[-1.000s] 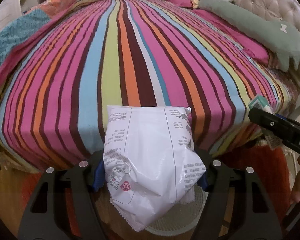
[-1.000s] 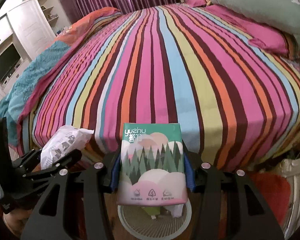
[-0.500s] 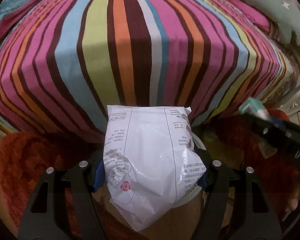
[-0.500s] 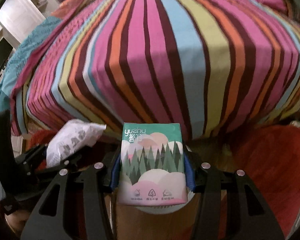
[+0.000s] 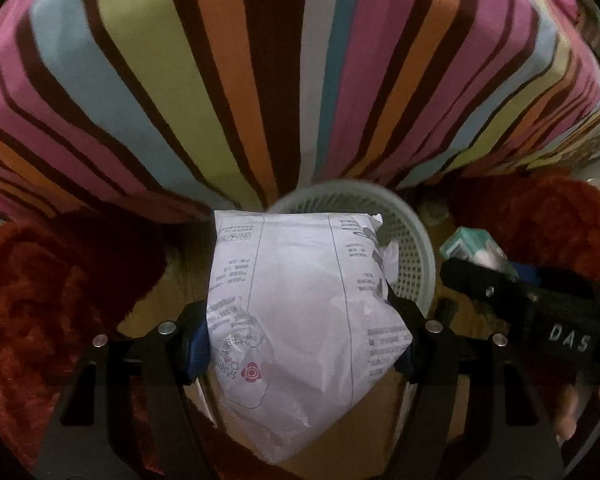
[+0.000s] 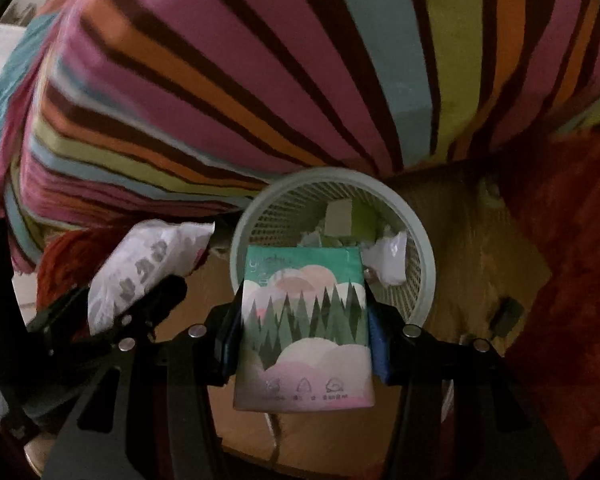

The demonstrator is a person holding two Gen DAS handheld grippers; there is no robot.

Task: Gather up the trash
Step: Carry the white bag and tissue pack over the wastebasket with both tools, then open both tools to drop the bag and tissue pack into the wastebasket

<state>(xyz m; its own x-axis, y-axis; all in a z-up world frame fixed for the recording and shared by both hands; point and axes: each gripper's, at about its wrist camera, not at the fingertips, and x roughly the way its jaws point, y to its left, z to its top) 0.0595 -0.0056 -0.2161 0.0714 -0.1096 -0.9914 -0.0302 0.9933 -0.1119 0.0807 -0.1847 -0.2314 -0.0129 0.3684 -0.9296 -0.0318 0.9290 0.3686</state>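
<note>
Left gripper (image 5: pixel 302 344) clamped on a crumpled white plastic snack bag with grey print (image 5: pixel 300 320), blue pads pressing its two sides. Bag's long axis lined up with the fingers, sealed flat end pointing ahead, away from the camera, torn pointed corner hanging back toward it. Far end of the bag overlapping the near rim of a round pale-green perforated plastic waste basket (image 5: pixel 414 248), seen from above.

Right gripper (image 6: pixel 304 344) closed on a flat rectangular tissue pack printed with green fir trees, pink clouds and a teal top (image 6: pixel 306 328). Pack standing lengthwise between the blue pads, teal end forward, pink end with small icons nearest the lens, printed face toward the camera. Teal end lying over the near edge of the basket (image 6: pixel 424 256); crumpled white scraps and a pale box inside, past it.

Both grippers side by side above the basket: white bag (image 6: pixel 148 264) at left in the right wrist view, tissue pack (image 5: pixel 476 248) at right in the left wrist view.

Basket on a brown wooden floor (image 6: pixel 460 224), close against the foot of a bed draped in a multicoloured striped sheet (image 5: pixel 260 80). Shaggy red rug (image 6: pixel 560 280) on both sides of the bare floor. Both views dim and somewhat blurred.
</note>
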